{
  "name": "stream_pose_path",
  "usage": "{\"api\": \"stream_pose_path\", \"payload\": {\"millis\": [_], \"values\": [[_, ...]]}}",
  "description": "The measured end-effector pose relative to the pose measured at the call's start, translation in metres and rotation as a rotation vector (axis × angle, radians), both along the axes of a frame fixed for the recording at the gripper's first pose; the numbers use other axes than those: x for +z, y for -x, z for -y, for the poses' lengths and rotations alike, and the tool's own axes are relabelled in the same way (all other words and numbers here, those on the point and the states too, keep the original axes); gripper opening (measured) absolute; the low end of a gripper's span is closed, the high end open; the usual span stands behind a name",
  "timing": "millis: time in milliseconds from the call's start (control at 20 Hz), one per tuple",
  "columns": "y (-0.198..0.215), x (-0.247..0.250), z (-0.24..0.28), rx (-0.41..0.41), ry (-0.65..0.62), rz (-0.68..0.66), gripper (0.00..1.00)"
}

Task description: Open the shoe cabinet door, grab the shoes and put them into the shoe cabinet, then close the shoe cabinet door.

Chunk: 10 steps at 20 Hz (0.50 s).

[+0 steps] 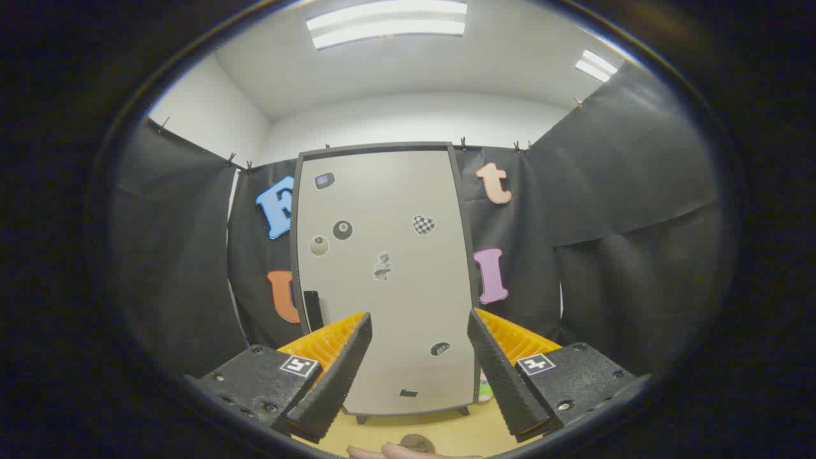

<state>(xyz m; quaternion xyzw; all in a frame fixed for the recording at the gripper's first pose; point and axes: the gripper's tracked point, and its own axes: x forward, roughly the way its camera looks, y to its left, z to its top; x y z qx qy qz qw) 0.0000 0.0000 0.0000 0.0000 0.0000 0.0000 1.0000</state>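
The shoe cabinet point(389, 280) stands upright ahead of the gripper point(421, 373), its pale door point(408, 306) shut and facing the camera inside a dark frame. A dark vertical handle point(312, 310) sits low near the door's left edge, just above the left finger. Small stickers point(342, 229) dot the door — two round ones side by side, a checkered heart, a few more lower down. The cabinet rests on short feet on a yellowish floor point(446, 430), and black cloth point(625, 210) hangs behind it and to both sides.

The fingers point(338, 376) are spread wide apart, with the lower part of the door showing in the gap between them; they hold nothing and touch nothing, the cabinet lying well beyond their tips. Below the fingers, a bit of a person's hand point(395, 451) shows over the floor. Ceiling lights point(389, 22) glow on the white ceiling overhead.
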Motion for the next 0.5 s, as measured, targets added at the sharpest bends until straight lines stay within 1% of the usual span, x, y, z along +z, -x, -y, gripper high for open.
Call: {"api": "stream_pose_path", "payload": {"millis": [150,350,500], "values": [[0.004,-0.001,-0.012,0.023,-0.002,-0.004,0.98],[0.003,-0.013,-0.026,0.069,0.005,-0.055,0.98],[-0.004,-0.018,-0.021,0.063,0.017,-0.071,0.98]]}}
